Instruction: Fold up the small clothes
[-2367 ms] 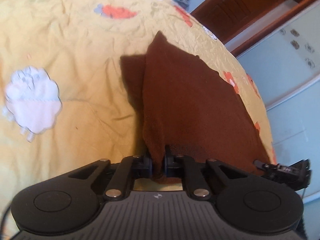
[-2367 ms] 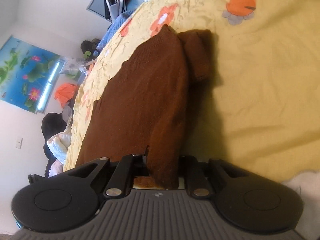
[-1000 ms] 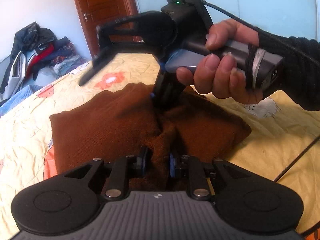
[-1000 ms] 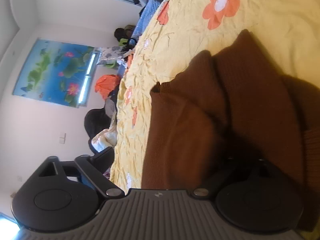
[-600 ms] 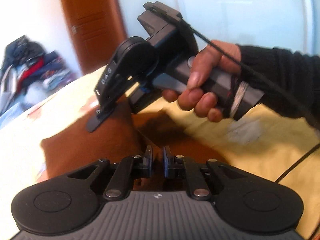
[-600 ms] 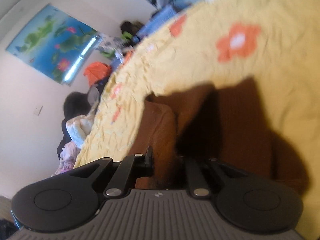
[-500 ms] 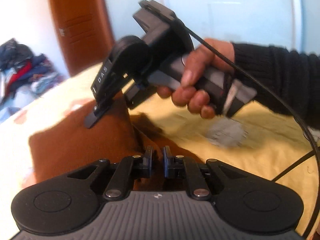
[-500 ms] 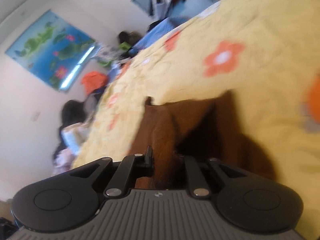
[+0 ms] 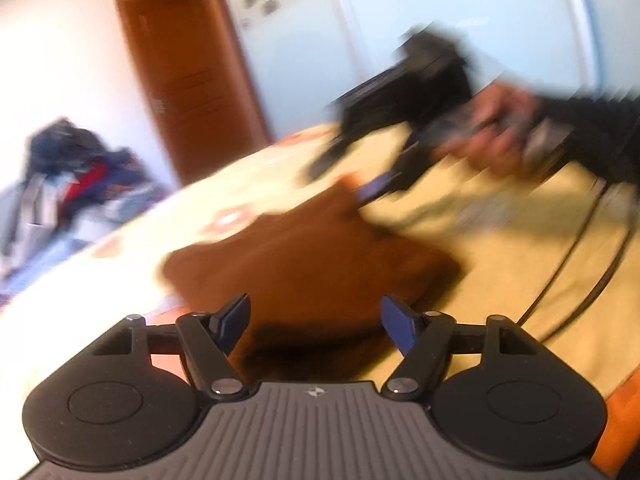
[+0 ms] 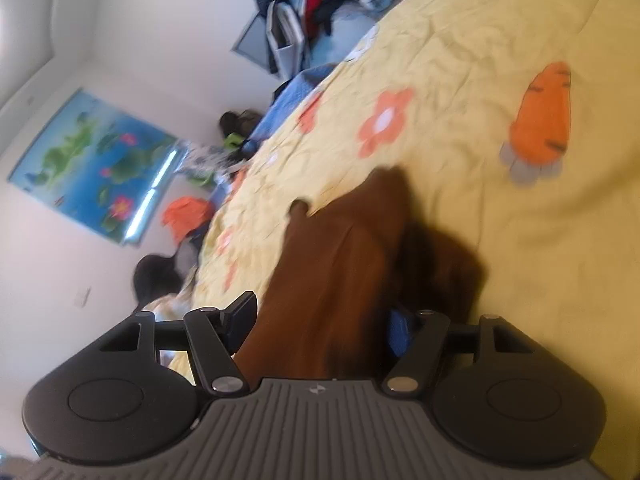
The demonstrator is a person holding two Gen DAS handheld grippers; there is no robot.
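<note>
A: Where is the garment [image 9: 304,256] lying?

B: It is lying folded on the bed [image 10: 500,220], just ahead of the left gripper [image 9: 316,316], whose fingers [image 9: 236,316] are opening with nothing pinched between them.

A: And the right gripper [image 10: 320,320]?

B: Its fingers [image 10: 242,312] are opening too. Brown cloth is sitting in the gap, but the pads are not pressing it. In the left view, the hand [image 9: 492,140] holding that gripper is blurring past the far side of the garment.

A: Which step is this?

B: Probably letting go after a fold. Next, both grippers are likely needing a fresh edge to pinch, or a tidy-up of the loose corner beyond the right fingers.
</note>
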